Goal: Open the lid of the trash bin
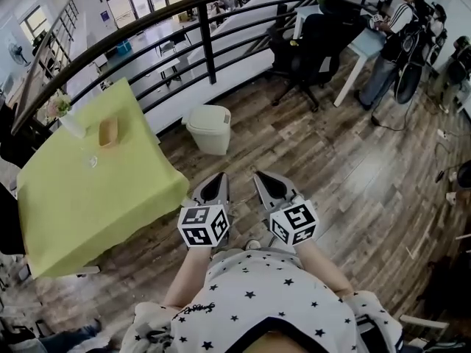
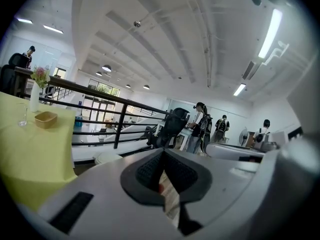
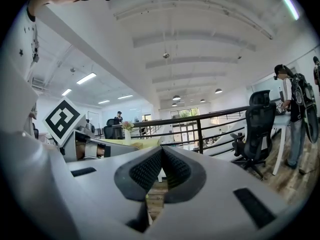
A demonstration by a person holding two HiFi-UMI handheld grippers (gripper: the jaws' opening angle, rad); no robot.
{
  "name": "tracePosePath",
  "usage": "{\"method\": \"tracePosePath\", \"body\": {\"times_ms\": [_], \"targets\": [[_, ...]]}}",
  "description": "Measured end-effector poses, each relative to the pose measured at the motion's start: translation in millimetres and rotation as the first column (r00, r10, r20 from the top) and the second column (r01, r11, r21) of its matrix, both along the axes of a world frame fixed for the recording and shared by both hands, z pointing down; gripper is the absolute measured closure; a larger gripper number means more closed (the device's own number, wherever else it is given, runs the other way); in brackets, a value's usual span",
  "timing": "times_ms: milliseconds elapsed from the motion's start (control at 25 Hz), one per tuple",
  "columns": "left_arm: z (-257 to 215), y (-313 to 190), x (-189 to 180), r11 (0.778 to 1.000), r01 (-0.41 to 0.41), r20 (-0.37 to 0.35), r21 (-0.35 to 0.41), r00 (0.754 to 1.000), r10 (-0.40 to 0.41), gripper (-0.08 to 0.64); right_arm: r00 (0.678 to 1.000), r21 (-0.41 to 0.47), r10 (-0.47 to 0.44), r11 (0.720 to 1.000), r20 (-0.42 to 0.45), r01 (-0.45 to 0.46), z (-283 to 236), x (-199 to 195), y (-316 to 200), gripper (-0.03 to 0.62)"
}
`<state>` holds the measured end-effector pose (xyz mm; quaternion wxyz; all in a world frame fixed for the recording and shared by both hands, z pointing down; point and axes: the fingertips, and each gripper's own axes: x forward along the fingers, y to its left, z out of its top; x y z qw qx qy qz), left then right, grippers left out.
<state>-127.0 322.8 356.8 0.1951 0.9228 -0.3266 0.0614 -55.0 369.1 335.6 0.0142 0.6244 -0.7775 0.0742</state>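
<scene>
A small white trash bin (image 1: 208,129) with its lid down stands on the wood floor by the railing, beside the table's corner. Its lid (image 2: 107,157) peeks over the left gripper's body in the left gripper view. My left gripper (image 1: 214,187) and right gripper (image 1: 268,184) are held side by side close to my body, well short of the bin, tips pointing toward it. Both are shut with nothing between the jaws. In the gripper views the left gripper (image 2: 162,171) and the right gripper (image 3: 161,170) show their jaws closed, tips meeting.
A table with a yellow-green cloth (image 1: 88,190) stands at the left, carrying a vase (image 1: 70,123), a glass and a small wooden bowl (image 1: 108,132). A black railing (image 1: 206,43) runs behind the bin. Office chairs (image 1: 309,46) and a standing person (image 1: 390,39) are at the back right.
</scene>
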Motion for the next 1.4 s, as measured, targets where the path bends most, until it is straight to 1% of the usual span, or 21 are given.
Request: {"method": "tracePosePath", "body": {"times_ms": [240,440,720,1040,1400], "targets": [[4.5,3.6,10.0,1.000,0.015,-0.001,-0.003,1.000,-0.015,0.548,1.000,-0.008,-0.014,1.000,0.014,0.014,7.0,9.7,-0.6,0.598],[9.5,7.4,11.3,0.999,0.030,0.016,-0.016,0.999,-0.029,0.548,0.999,-0.025,-0.021,0.999,0.026,0.022,11.8,15.0,-2.7,0.598],[15.3,-7.0,13.5,0.998,0.049,0.021,-0.042,0.999,-0.048,0.548,0.999,-0.042,-0.017,0.999,0.028,0.018,15.5,23.7,-18.6,0.598],[22.0,-49.7,38.5,0.998,0.038,0.028,-0.043,0.999,-0.037,0.548,1.000,-0.050,-0.012,0.999,0.025,0.013,21.7,45.3,-60.1,0.598],[22.3,-132.5,71.4,0.999,0.023,0.024,-0.046,0.999,-0.022,0.548,1.000,-0.063,-0.015,0.998,0.017,0.016,20.4,71.7,-141.7,0.597]]}}
